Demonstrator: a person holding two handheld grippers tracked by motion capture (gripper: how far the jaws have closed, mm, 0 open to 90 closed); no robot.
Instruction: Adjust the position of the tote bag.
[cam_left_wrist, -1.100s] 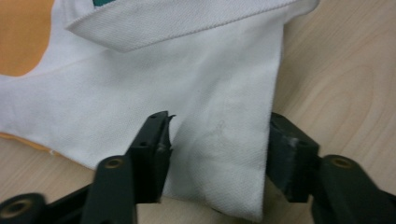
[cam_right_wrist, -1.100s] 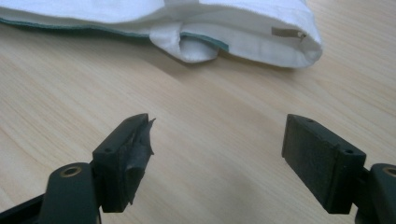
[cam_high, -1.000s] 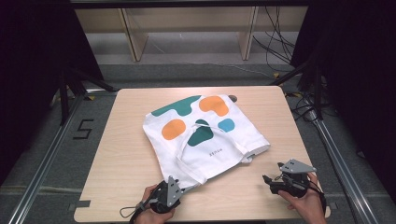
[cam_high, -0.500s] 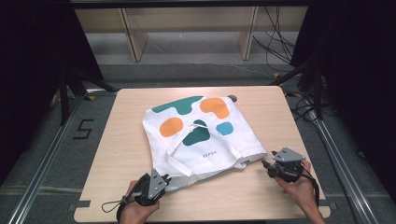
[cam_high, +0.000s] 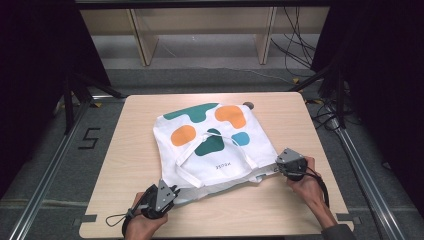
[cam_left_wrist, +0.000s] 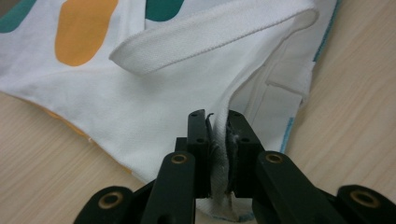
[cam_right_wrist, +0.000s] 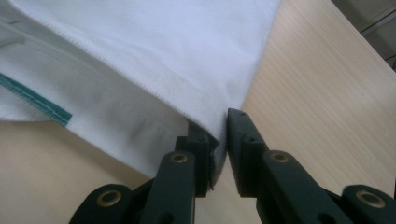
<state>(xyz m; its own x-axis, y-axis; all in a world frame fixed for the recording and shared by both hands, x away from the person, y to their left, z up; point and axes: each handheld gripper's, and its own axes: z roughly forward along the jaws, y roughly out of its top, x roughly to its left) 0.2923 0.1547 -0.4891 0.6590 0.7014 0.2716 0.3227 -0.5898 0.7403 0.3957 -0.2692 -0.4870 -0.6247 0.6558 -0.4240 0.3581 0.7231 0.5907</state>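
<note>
High view: each claw (cam_high: 172, 192) (cam_high: 276, 169) pinches the tote bag (cam_high: 215, 145); a small grey thing (cam_high: 248, 105), perhaps a pebble, lies beyond it.

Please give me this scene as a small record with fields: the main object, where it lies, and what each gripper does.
object: white tote bag with orange, green and blue shapes
place: lies flat on the wooden table
handles: two white straps rest on top of the bag
left gripper: jaws shut on the bag's near edge
right gripper: jaws shut on the bag's near corner
hands: one hand holds each gripper
</note>
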